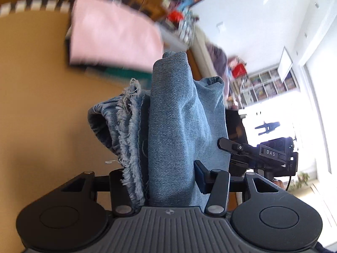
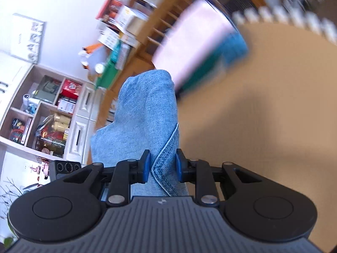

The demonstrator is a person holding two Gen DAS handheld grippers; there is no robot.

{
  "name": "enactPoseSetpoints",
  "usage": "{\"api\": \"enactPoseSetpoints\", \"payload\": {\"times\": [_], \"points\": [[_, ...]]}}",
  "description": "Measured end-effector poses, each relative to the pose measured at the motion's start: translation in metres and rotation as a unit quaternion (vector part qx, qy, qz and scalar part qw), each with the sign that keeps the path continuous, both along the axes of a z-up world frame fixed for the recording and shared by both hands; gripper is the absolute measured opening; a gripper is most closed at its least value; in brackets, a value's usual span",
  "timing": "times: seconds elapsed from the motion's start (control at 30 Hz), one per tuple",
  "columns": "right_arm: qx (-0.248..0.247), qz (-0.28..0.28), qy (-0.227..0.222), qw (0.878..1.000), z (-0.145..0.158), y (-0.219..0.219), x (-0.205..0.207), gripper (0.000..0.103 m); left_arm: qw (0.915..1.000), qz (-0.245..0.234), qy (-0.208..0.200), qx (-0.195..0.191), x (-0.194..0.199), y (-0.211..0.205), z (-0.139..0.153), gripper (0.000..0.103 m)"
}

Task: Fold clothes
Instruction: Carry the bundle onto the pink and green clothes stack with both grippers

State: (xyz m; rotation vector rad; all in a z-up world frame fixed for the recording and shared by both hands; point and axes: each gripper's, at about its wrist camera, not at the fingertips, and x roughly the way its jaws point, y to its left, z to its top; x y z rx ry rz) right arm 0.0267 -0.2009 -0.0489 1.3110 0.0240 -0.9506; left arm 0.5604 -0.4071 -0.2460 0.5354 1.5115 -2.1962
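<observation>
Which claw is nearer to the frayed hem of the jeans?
Left. The left claw grips bunched denim right beside the frayed hem; the right claw pinches a stitched seam, no fraying in its view.

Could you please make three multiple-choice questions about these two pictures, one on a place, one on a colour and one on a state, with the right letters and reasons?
1. Where does the pink folded cloth lie?
A. on the tan table
B. between the tongs
C. on a wall shelf

2. What colour is the denim garment that is held?
A. black
B. blue
C. pink

3. In what state are the right tongs?
A. wide open and empty
B. out of view
C. closed on the denim garment

Answers:
1 A, the pink folded cloth rests on the tan table, beyond the denim.
2 B, the fabric looks faded blue in both views, with a frayed edge in the left view.
3 C, the blue pads press a stitched seam from both sides; the left tongs grip the garment too.
</observation>
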Motion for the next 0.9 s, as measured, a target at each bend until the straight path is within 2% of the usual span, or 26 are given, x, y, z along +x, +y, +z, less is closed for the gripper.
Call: {"api": "enactPoseSetpoints", "payload": {"times": [0.1,0.23,0.27,0.33,0.37,0.43,0.47,0.53,0.57,0.6,0.63,0.67,0.73,0.77,0.8,0.83,0.87,0.9], "points": [[-0.023,0.019,0.013,0.999,0.035,-0.081,-0.026,0.024,0.999,0.042,0.004,-0.017,-0.023,-0.054,0.033,0.052],[-0.025,0.016,0.043,0.999,0.046,-0.178,-0.049,0.024,0.9964,0.082,-0.015,-0.011,-0.081,-0.127,0.043,0.053],[-0.021,0.013,0.051,0.998,0.041,-0.199,-0.053,0.024,0.9958,0.088,-0.024,-0.009,-0.09,-0.143,0.041,0.053],[-0.008,0.01,0.062,0.998,0.022,-0.232,-0.06,0.024,0.9939,0.102,-0.042,0.008,-0.105,-0.171,0.028,0.056],[-0.002,0.009,0.066,0.998,0.011,-0.246,-0.063,0.024,0.9916,0.114,-0.06,0.017,-0.11,-0.181,0.019,0.061],[0.012,0.003,0.068,0.998,-0.02,-0.265,-0.065,0.025,0.9833,0.147,-0.102,0.03,-0.12,-0.198,-0.002,0.064],[0.021,-0.004,0.068,0.997,-0.038,-0.271,-0.066,0.026,0.9764,0.172,-0.125,0.037,-0.12,-0.204,-0.013,0.065],[0.049,-0.018,0.096,0.994,-0.073,-0.277,-0.061,0.034,0.9628,0.215,-0.157,0.045,-0.098,-0.207,-0.029,0.066],[0.057,-0.02,0.099,0.993,-0.086,-0.278,-0.065,0.039,0.961,0.228,-0.148,0.049,-0.084,-0.206,-0.033,0.075],[0.058,-0.024,0.086,0.994,-0.095,-0.276,-0.071,0.054,0.9619,0.233,-0.134,0.047,-0.073,-0.202,-0.03,0.074],[0.057,-0.027,0.073,0.995,-0.095,-0.272,-0.078,0.06,0.9625,0.237,-0.127,0.038,-0.065,-0.197,-0.025,0.068],[0.056,-0.03,0.061,0.996,-0.095,-0.269,-0.085,0.061,0.9631,0.237,-0.125,0.016,-0.06,-0.19,-0.014,0.064],[0.009,-0.027,0.086,0.996,-0.073,-0.255,-0.094,0.055,0.962,0.235,-0.125,-0.061,-0.059,-0.168,0.017,0.064],[-0.035,-0.022,0.113,0.993,-0.055,-0.247,-0.093,0.04,0.9584,0.232,-0.121,-0.113,-0.065,-0.147,0.035,0.063],[-0.085,-0.013,0.134,0.987,-0.039,-0.238,-0.089,0.014,0.9524,0.223,-0.122,-0.169,-0.079,-0.126,0.053,0.063],[-0.122,0.0,0.145,0.982,-0.027,-0.23,-0.079,0.008,0.9443,0.208,-0.125,-0.222,-0.095,-0.11,0.068,0.064],[-0.143,0.022,0.167,0.975,-0.025,-0.227,-0.063,0.008,0.9351,0.189,-0.142,-0.264,-0.115,-0.098,0.077,0.062],[-0.162,0.046,0.189,0.967,-0.025,-0.223,-0.045,0.008,0.9317,0.177,-0.165,-0.271,-0.135,-0.097,0.069,0.059]]}}
